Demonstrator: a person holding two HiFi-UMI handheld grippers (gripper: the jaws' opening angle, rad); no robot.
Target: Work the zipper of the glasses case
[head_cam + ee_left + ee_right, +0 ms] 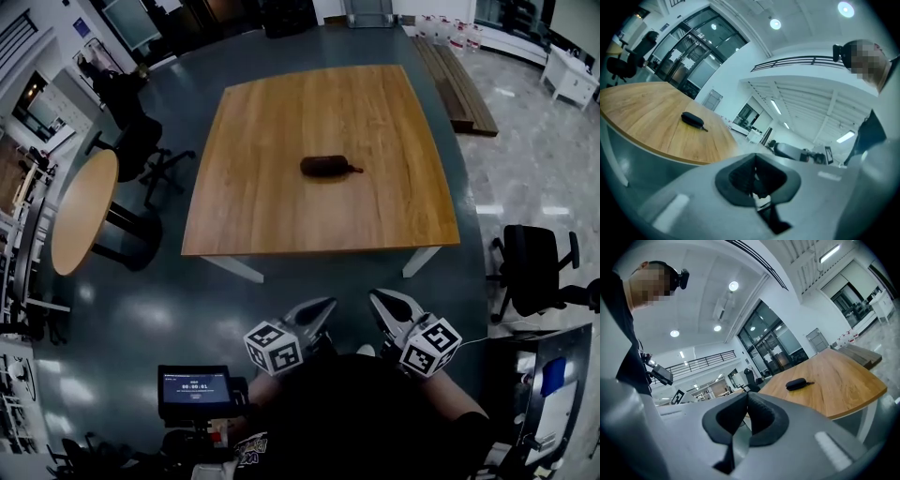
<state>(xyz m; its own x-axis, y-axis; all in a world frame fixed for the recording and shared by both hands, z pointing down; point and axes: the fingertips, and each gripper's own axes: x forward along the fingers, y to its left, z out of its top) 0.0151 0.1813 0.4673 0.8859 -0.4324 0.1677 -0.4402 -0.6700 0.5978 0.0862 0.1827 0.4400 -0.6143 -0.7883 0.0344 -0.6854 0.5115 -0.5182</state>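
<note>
A dark oblong glasses case (327, 166) lies near the middle of the square wooden table (262, 225), its zipper pull pointing right. It also shows small and far off as the case (692, 119) in the left gripper view and the case (796, 384) in the right gripper view. Both grippers hang close to the person's body, well short of the table's near edge. The left gripper (322, 308) is shut and holds nothing. The right gripper (380, 302) is shut and empty too. In each gripper view the jaws meet with nothing between them.
A round wooden table (82, 212) stands to the left with dark office chairs (141, 141) behind it. Another black chair (532, 270) is at the right. A small screen on a stand (195, 389) sits at the lower left. Wooden planks (457, 82) lie beyond the table.
</note>
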